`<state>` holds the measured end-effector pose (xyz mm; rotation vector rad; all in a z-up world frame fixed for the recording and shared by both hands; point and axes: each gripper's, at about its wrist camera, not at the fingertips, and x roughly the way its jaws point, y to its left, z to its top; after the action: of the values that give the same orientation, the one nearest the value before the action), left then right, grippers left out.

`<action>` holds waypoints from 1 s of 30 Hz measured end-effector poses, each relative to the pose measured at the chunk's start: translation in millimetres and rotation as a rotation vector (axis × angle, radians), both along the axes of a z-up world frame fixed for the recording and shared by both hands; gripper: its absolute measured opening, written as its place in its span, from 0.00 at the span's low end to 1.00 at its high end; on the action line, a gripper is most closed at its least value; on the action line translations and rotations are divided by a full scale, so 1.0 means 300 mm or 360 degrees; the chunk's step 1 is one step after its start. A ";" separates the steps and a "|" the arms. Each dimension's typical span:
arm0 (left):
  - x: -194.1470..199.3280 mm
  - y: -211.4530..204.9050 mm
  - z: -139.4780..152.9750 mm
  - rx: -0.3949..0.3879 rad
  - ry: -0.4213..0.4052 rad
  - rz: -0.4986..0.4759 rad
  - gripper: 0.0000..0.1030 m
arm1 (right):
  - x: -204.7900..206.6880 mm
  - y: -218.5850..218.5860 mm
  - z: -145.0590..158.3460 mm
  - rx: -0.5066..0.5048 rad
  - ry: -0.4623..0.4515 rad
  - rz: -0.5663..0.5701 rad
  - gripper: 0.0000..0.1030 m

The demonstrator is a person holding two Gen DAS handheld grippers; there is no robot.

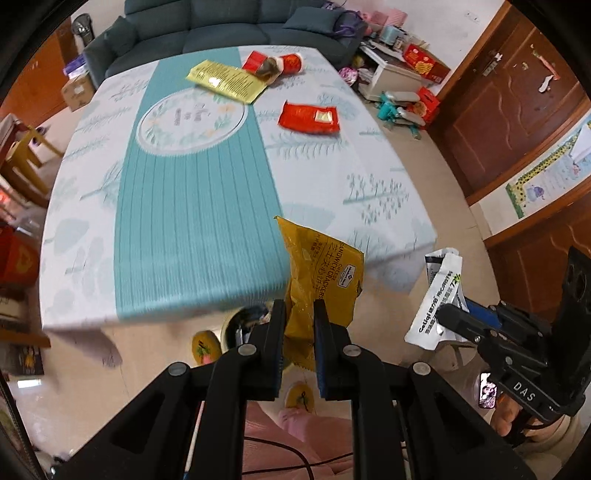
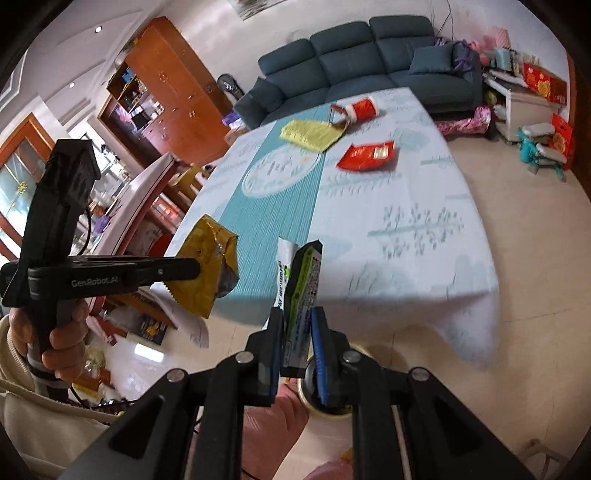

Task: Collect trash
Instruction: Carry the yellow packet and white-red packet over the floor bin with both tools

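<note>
My left gripper (image 1: 299, 308) is shut on a yellow cracker wrapper (image 1: 318, 266), held off the table's near edge; it also shows in the right wrist view (image 2: 208, 269). My right gripper (image 2: 297, 317) is shut on a white and green wrapper (image 2: 301, 284), seen from the left wrist as a white packet (image 1: 434, 299). A bin (image 2: 332, 402) sits on the floor under the right gripper. On the table lie a red wrapper (image 1: 309, 117), a yellow packet (image 1: 227, 80) and a red cup (image 1: 291, 62) on its side.
The table (image 1: 192, 206) has a white and teal cloth. A dark sofa (image 1: 221, 26) stands behind it. Boxes and clutter (image 1: 406, 85) lie on the floor at the far right. Wooden cabinets (image 2: 170, 85) stand at the left.
</note>
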<state>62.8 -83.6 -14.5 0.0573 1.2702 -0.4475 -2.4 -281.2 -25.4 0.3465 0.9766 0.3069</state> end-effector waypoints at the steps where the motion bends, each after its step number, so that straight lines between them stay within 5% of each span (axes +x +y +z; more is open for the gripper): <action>1: -0.019 0.007 0.000 0.0013 0.0002 0.0005 0.11 | -0.015 0.005 -0.004 0.0006 0.0003 0.0013 0.15; 14: -0.180 0.037 -0.130 0.0211 0.0080 -0.0080 0.11 | -0.140 0.087 -0.129 0.0104 0.0151 0.0025 0.15; 19: -0.185 0.026 -0.289 0.0245 0.0159 -0.0107 0.11 | -0.154 0.096 -0.256 0.0124 0.0250 -0.0062 0.15; 30: -0.187 -0.006 -0.752 0.0337 0.0164 -0.0195 0.11 | -0.108 0.162 -0.707 0.0087 0.0366 -0.0239 0.15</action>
<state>6.8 -85.3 -240.1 0.2951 1.4173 -0.4240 -34.9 -232.7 -237.6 0.5109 1.1622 0.1592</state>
